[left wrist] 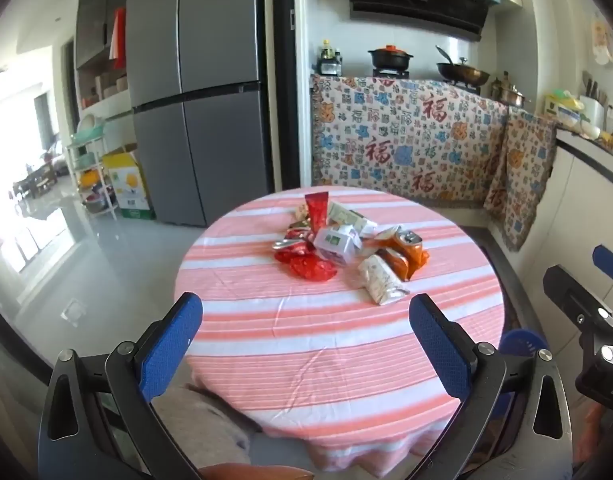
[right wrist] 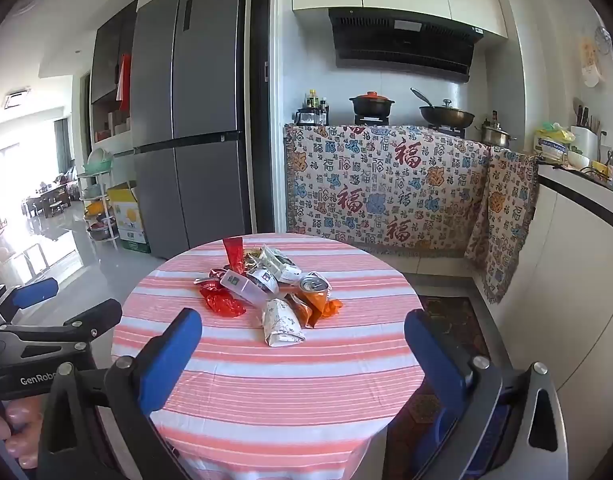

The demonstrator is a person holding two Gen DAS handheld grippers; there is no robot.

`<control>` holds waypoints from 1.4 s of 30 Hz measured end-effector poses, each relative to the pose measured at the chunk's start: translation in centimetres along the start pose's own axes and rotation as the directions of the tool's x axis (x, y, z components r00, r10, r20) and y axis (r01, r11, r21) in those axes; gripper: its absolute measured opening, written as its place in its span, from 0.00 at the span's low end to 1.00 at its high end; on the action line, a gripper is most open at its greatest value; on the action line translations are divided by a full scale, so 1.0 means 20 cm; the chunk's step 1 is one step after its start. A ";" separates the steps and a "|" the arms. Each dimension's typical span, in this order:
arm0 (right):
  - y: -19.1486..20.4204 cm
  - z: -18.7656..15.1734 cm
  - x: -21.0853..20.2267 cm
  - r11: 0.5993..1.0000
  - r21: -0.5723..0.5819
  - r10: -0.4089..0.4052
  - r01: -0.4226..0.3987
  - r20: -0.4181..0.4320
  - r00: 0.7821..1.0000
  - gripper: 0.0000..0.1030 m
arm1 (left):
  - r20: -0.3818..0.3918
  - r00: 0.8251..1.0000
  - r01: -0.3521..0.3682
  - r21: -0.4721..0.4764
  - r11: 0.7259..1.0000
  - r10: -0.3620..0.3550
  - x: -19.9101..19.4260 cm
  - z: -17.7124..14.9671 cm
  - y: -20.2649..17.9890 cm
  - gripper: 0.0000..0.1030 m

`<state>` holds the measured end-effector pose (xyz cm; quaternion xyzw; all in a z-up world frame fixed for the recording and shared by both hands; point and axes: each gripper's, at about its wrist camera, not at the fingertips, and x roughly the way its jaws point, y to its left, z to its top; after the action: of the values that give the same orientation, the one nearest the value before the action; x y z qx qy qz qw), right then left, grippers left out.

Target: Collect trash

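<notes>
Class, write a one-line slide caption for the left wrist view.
Open left gripper hovers before a pile of trash on a round table with pink-striped cloth, kitchen behind.

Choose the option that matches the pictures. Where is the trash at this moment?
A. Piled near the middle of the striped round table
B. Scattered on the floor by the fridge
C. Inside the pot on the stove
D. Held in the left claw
A: the wrappers, a crushed orange can and a small white carton lie heaped on the striped table, while the left claw and right claw stand open and hold nothing.
</notes>
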<state>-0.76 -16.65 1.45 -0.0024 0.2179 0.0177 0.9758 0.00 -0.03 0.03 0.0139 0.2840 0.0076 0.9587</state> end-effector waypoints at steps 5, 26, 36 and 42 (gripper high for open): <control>0.01 0.00 0.00 1.000 0.001 0.007 -0.007 0.002 1.000 1.00 | 0.012 1.000 0.008 -0.004 1.000 -0.008 -0.01 -0.01 0.00 1.00; 0.02 -0.01 0.05 1.000 -0.002 -0.017 0.017 -0.026 1.000 1.00 | -0.014 1.000 0.025 0.010 1.000 -0.025 0.02 -0.01 -0.03 1.00; 0.02 -0.02 0.05 1.000 0.000 -0.023 0.023 -0.025 0.999 1.00 | -0.016 0.999 0.028 0.013 1.000 -0.028 0.02 -0.01 -0.03 1.00; 0.01 -0.02 0.05 1.000 0.002 -0.029 0.029 -0.026 0.999 1.00 | -0.017 1.000 0.026 0.013 1.000 -0.026 0.02 -0.02 -0.03 1.00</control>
<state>-0.03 -16.44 0.69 -0.0044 0.2306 0.0032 0.9730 0.14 -0.65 -0.51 0.0164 0.2922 -0.0067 0.9562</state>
